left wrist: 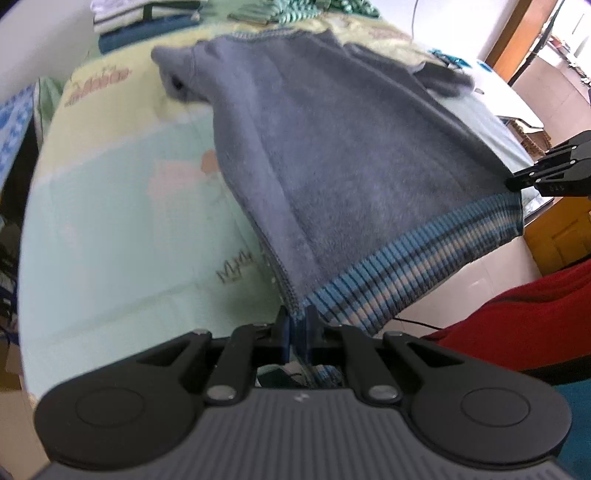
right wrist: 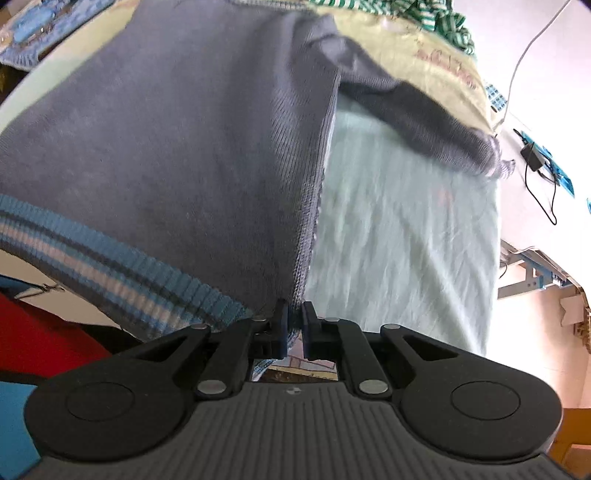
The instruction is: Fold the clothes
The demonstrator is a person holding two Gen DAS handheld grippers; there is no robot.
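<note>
A grey knitted sweater [left wrist: 332, 147] with a blue and cream striped ribbed hem [left wrist: 424, 258] is stretched above a pale green bed sheet [left wrist: 110, 221]. My left gripper [left wrist: 297, 317] is shut on the hem's left corner. In the left wrist view my right gripper [left wrist: 517, 181] pinches the hem's other corner at the right edge. In the right wrist view the sweater [right wrist: 166, 147] fills the left half, and the right gripper [right wrist: 294, 314] is shut on its hem corner and side seam. One sleeve [right wrist: 424, 122] trails out to the right; the other sleeve [left wrist: 177, 77] hangs at the upper left.
Folded clothes [left wrist: 140, 18] and striped green garments [left wrist: 295, 11] lie at the bed's far end. A red cloth [left wrist: 517, 325] sits at the lower right. A black charger with cable [right wrist: 535, 158] lies on a white surface right of the bed. A wooden cabinet [left wrist: 554, 236] stands beyond.
</note>
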